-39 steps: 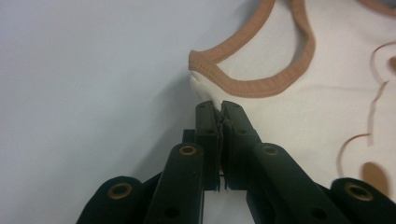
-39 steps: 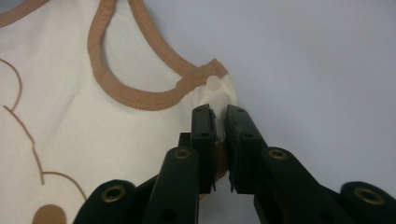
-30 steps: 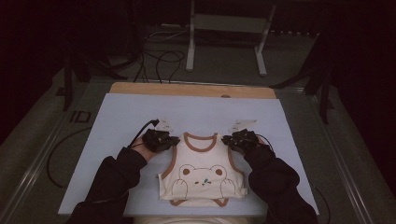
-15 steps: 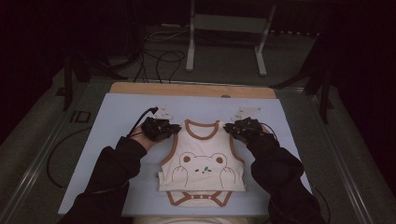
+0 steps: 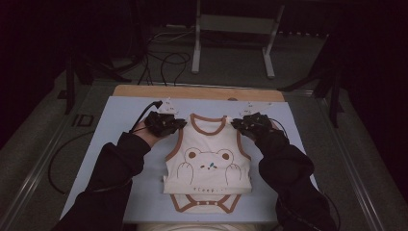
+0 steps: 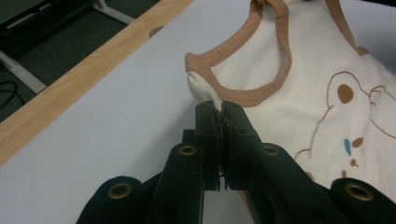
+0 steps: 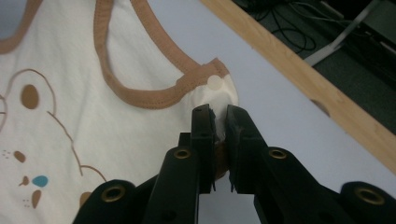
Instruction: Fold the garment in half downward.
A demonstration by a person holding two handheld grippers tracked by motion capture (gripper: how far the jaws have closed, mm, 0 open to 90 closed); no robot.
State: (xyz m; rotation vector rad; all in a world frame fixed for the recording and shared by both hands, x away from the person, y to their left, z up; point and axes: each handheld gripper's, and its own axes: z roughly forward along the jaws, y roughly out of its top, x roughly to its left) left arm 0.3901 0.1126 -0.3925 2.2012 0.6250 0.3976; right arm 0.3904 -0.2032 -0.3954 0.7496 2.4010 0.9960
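left claw (image 6: 219,109): pinched bodysuit (image 5: 209,159) at one shoulder
right claw (image 7: 218,112): pinched the other shoulder
bodysuit: cream, bear print, spread on counter (image 5: 120,120)

We've got black sleeves (image 5: 284,168), black claws w/ round brass rings (image 6: 187,150) & a black cable (image 5: 144,113) on the left claw (image 5: 179,124).

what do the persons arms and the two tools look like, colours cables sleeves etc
Both arms wear dark, loose long sleeves. The left tool and right tool are black, each topped by a pale grey three-cornered plate. A black cable trails from the left tool. Up close, the fingers are flat black bars on linkages with brass-coloured rivets.
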